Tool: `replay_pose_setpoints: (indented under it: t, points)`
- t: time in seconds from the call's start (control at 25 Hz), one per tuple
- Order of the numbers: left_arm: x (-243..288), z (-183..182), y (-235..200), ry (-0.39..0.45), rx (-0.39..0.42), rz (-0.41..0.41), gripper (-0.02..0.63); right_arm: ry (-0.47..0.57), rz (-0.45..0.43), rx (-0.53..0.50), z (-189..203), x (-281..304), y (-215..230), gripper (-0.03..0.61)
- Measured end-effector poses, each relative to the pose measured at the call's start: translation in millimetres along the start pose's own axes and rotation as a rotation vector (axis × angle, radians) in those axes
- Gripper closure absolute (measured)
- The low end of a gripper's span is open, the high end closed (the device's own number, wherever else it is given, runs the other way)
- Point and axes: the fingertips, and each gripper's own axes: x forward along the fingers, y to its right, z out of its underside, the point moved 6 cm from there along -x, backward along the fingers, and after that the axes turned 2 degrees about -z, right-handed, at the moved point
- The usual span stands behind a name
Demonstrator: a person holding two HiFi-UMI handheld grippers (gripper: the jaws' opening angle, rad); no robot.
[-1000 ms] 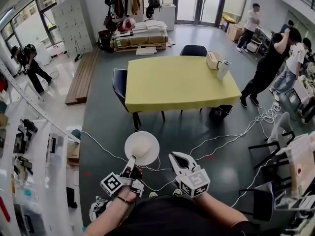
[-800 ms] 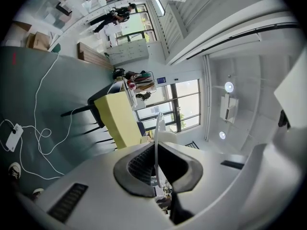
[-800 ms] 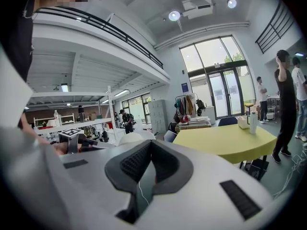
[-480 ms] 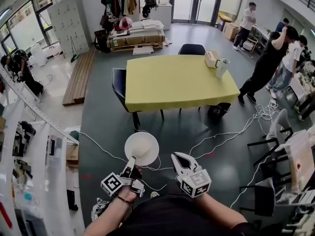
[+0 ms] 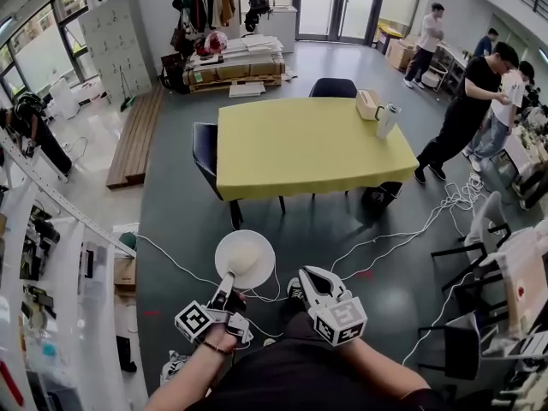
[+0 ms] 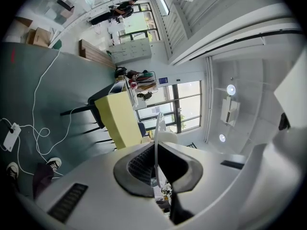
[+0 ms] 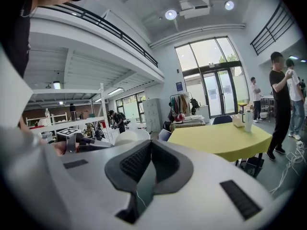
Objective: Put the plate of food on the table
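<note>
Head view: the left hand-held gripper [image 5: 229,281] is clenched on the near rim of a white plate [image 5: 224,255] carrying a pale mound of food [image 5: 249,253], held above the floor. The right hand-held gripper [image 5: 301,273] is closed and empty, just beside the plate. The yellow worktop [image 5: 308,144] stands well apart, ahead.

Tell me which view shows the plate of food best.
The head view: the whole plate and its white mound of food show from above, its near rim pinched by the left gripper. The left gripper view shows only the rim edge-on between the jaws; the right gripper view catches a pale sliver.
</note>
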Motion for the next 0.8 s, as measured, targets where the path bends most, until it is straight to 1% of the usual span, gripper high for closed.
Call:
replay_pose_setpoints:
  t: [0.16, 0.4, 0.52, 0.8]
  points:
    - [21.3, -10.5, -5.0, 0.012, -0.009, -0.001, 0.597, 0.006, -0.009, -0.014, -7.1, 25.2, 16.4, 0.566]
    - [62.0, -30.2, -11.1, 0.029, 0.005, -0.023, 0.598, 0.001, -0.032, -0.027, -24.2, 68.0, 47.8, 0.566]
    - [88.7, -36.7, -6.8, 0.051, -0.022, -0.005, 0.598, -0.009, -0.048, -0.030, -33.5, 88.1, 67.1, 0.566]
    - [145.8, -57.1, -5.8, 0.081, -0.034, -0.004, 0.598, -0.011, -0.080, -0.058, -58.4, 138.5, 108.8, 0.565]
